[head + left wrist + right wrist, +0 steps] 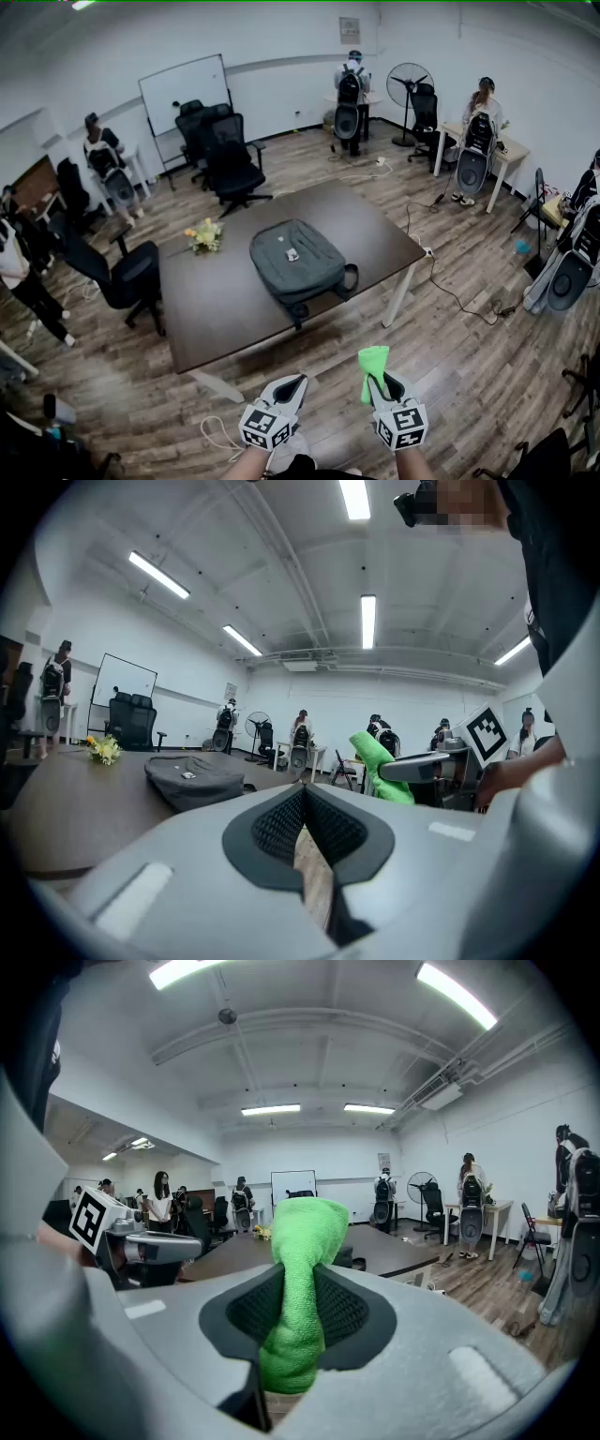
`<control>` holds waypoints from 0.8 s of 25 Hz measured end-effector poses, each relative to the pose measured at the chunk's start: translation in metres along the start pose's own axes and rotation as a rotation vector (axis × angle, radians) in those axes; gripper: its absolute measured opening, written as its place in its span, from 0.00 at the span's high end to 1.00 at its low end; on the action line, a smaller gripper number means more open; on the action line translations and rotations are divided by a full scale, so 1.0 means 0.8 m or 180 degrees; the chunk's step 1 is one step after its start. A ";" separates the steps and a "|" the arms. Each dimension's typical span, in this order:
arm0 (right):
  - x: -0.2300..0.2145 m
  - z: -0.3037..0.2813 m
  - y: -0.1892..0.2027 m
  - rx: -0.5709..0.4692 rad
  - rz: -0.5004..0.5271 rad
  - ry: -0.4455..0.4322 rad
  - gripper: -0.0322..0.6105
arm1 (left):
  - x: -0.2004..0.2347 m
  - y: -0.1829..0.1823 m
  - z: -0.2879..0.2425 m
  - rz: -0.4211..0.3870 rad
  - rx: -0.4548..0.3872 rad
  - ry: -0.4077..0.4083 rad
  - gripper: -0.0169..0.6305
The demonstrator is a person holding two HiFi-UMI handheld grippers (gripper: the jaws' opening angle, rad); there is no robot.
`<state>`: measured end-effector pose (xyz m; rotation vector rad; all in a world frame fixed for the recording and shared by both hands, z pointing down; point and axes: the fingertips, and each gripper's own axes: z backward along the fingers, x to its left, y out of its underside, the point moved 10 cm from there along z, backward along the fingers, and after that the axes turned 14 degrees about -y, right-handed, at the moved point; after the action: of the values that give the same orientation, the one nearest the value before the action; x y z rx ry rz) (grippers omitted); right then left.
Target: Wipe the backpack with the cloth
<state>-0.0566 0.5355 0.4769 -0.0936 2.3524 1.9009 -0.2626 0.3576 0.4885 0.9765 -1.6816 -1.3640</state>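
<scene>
Table point(216, 309) bears backpack point(292, 260); right gripper point(382, 382) pinches cloth point(373, 362) (left gripper point(291, 384) closed).

Grey tongs point(296, 381), black-white marker cubes point(265, 427).

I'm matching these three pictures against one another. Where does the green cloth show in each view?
Head view: the green cloth is low and right of centre, sticking up from the right gripper.
Left gripper view: right of centre, above the jaws.
Right gripper view: dead centre, pinched between the jaws.
Shared landmark: the brown table, also at left and at right behind the cloth.
</scene>
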 end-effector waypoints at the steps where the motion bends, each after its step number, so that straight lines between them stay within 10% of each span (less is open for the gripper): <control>1: -0.001 0.000 0.000 -0.0024 -0.0019 0.0001 0.80 | 0.000 0.000 -0.001 0.0003 0.0000 -0.0004 0.94; 20: -0.004 -0.043 -0.013 -0.0182 -0.0139 -0.0132 0.80 | 0.034 -0.004 -0.021 0.0064 0.0062 -0.0012 0.94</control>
<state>-0.0537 0.4999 0.4746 -0.1085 2.2512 1.9312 -0.2590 0.3261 0.4901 0.9660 -1.7059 -1.3396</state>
